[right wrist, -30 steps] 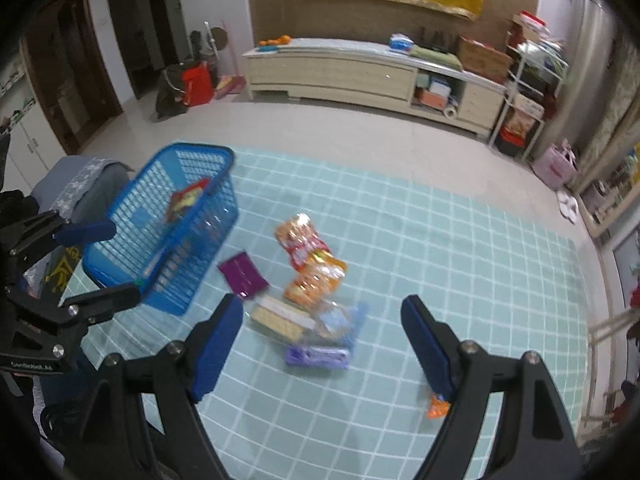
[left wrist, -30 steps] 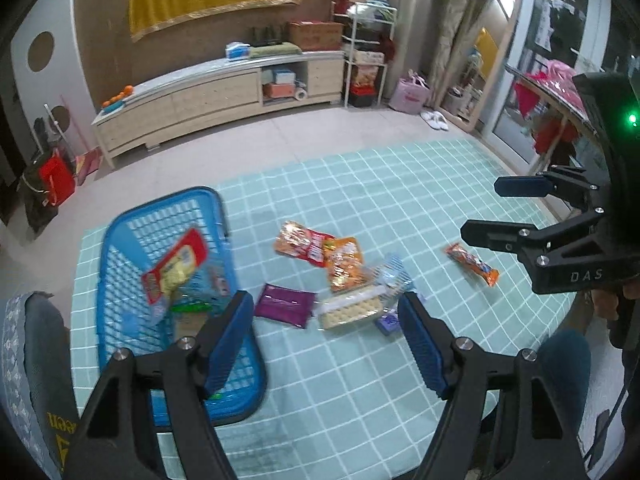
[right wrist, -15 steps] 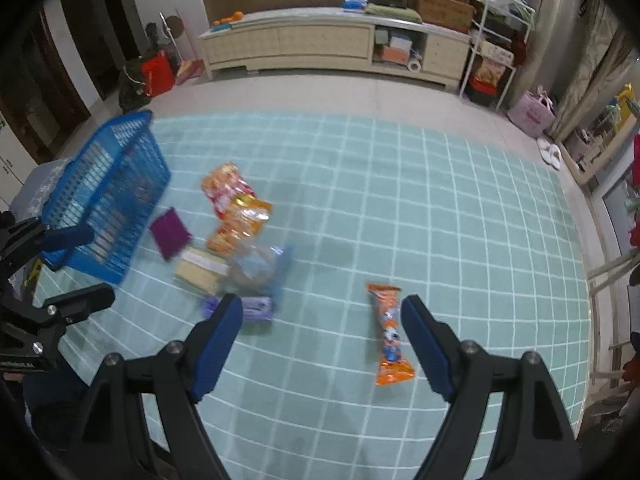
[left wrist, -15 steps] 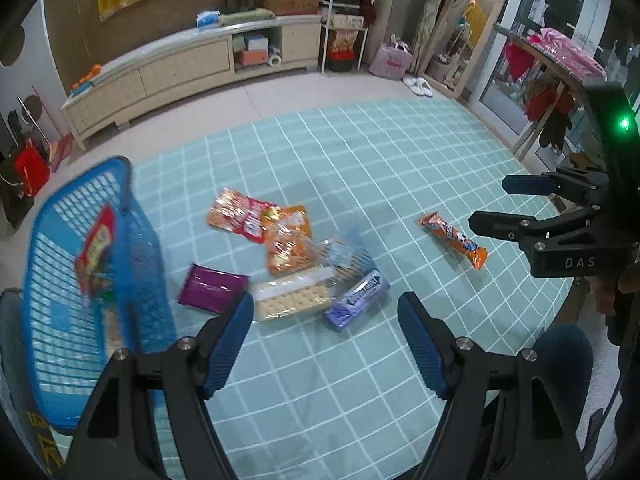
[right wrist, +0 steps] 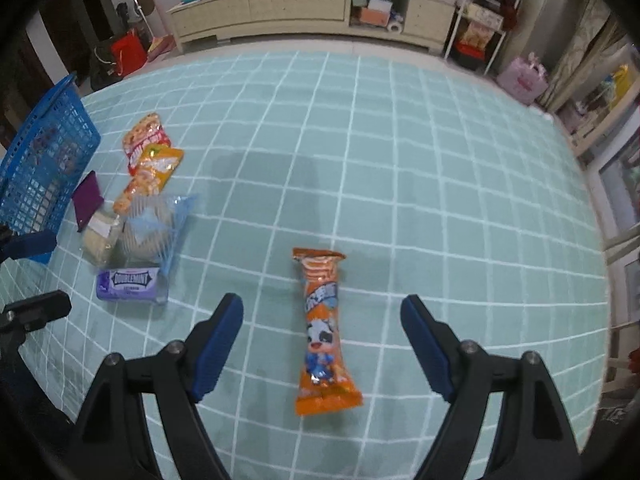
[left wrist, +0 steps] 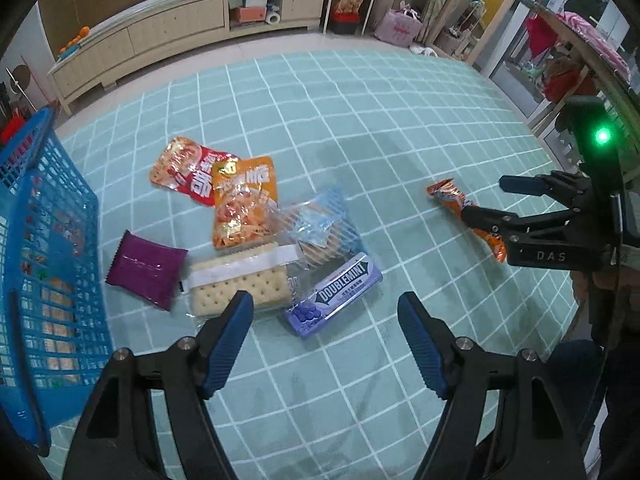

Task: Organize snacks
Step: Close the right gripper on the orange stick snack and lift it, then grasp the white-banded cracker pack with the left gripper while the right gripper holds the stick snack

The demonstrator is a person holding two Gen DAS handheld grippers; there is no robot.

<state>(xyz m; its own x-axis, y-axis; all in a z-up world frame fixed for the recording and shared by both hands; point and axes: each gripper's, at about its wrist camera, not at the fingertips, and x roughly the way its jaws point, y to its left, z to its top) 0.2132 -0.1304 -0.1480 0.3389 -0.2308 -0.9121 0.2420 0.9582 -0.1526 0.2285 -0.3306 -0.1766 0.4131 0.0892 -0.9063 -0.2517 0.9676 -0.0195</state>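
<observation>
Several snacks lie on a teal checked mat [left wrist: 400, 120]: a purple Doublemint pack [left wrist: 334, 294], a cracker pack [left wrist: 240, 280], a purple pouch [left wrist: 146, 268], an orange bag [left wrist: 244, 204], a red bag [left wrist: 186, 170] and a clear blue bag [left wrist: 320, 224]. My left gripper [left wrist: 324, 308] hovers open just above the Doublemint pack. An orange wrapped bar [right wrist: 322, 328] lies apart to the right. My right gripper [right wrist: 322, 308] hangs open over it, a finger on either side, pads clear of it. A blue basket [left wrist: 44, 260] with snacks inside stands at the left.
A long cream sideboard [right wrist: 300, 4] runs along the far wall, with a shelf rack [right wrist: 476, 20] and a pink bag [right wrist: 520, 80] to its right. Red bags [right wrist: 128, 52] sit at the far left. A person's hand [left wrist: 608, 280] holds the right gripper.
Both grippers have come down toward the mat. The left view has swung from the basket to the snack pile. The right view has shifted right, so the orange bar now lies between its fingers.
</observation>
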